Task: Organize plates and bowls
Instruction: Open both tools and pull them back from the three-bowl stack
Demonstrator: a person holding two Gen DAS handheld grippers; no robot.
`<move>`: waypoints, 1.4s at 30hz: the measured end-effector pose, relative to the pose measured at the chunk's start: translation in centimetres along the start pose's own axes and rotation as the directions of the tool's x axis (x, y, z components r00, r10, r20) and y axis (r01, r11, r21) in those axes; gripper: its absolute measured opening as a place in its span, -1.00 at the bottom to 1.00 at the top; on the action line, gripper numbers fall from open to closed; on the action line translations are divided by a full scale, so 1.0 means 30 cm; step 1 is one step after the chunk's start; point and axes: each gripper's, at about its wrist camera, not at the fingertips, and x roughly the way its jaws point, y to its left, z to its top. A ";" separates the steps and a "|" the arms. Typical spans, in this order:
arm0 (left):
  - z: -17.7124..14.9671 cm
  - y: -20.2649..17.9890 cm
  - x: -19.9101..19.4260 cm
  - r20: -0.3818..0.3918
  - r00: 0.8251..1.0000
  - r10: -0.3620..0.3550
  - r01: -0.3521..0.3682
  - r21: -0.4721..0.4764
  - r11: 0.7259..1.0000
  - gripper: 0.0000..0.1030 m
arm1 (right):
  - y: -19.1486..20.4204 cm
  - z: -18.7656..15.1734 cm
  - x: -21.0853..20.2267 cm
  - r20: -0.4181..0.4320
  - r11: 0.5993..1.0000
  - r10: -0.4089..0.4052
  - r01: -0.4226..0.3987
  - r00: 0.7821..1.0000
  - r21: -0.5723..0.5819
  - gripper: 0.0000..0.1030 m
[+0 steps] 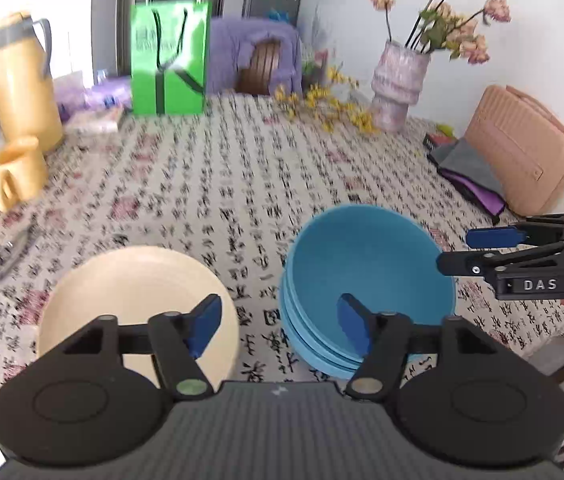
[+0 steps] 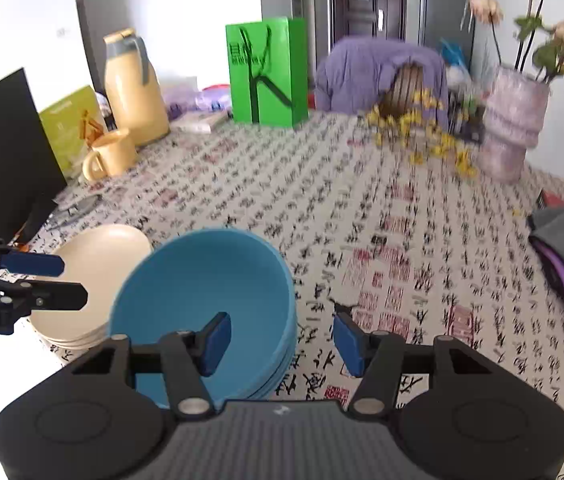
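Seemingly blue bowls (image 2: 206,300) beside right tongs (image 2: 278,340).

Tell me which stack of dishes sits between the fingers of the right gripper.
Neither: the stack of blue plastic bowls comes closest, behind its left finger. The stack of cream plates lies further left.

Blue bowls (image 1: 366,280) stacked, tilted; cream plates (image 1: 134,296) stacked just beside.
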 end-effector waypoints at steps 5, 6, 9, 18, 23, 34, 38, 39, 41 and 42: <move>-0.065 -0.012 -0.078 0.139 0.988 0.063 -0.069 0.037 0.997 0.55 | 0.040 -0.060 -0.088 0.136 1.000 -0.027 0.028 0.990 -0.005 0.36; -0.080 -0.020 -0.093 0.170 0.983 0.074 -0.083 0.049 0.995 0.62 | 0.056 -0.079 -0.106 0.173 0.999 -0.041 0.044 0.984 -0.011 0.40; -0.136 -0.044 -0.140 0.255 0.961 0.110 -0.136 0.084 0.987 0.75 | 0.095 -0.140 -0.156 0.263 0.996 -0.078 0.087 0.962 -0.023 0.47; -0.401 -0.101 -0.274 0.447 0.880 0.160 -0.211 0.067 0.975 1.00 | 0.207 -0.397 -0.270 0.423 0.992 -0.124 0.121 0.898 0.033 0.70; -0.513 -0.105 -0.311 0.452 0.875 0.173 -0.215 0.043 0.976 1.00 | 0.280 -0.556 -0.288 0.497 0.992 -0.121 0.120 0.859 0.033 0.88; -0.649 -0.080 -0.289 0.374 0.909 0.186 -0.197 -0.011 0.980 1.00 | 0.346 -0.751 -0.261 0.463 0.993 -0.111 0.082 0.880 0.081 0.88; -0.651 -0.086 -0.291 0.383 0.907 0.178 -0.191 -0.004 0.982 1.00 | 0.329 -0.746 -0.253 0.461 0.991 -0.123 0.084 0.879 0.104 0.88; -0.647 -0.083 -0.289 0.383 0.907 0.177 -0.189 -0.005 0.982 1.00 | 0.325 -0.745 -0.254 0.463 0.990 -0.125 0.083 0.877 0.110 0.88; -0.640 -0.083 -0.284 0.380 0.908 0.178 -0.190 -0.005 0.982 1.00 | 0.315 -0.742 -0.252 0.466 0.990 -0.123 0.077 0.876 0.117 0.88; -0.638 -0.085 -0.282 0.380 0.908 0.176 -0.189 -0.002 0.982 1.00 | 0.312 -0.743 -0.251 0.466 0.990 -0.124 0.077 0.876 0.118 0.88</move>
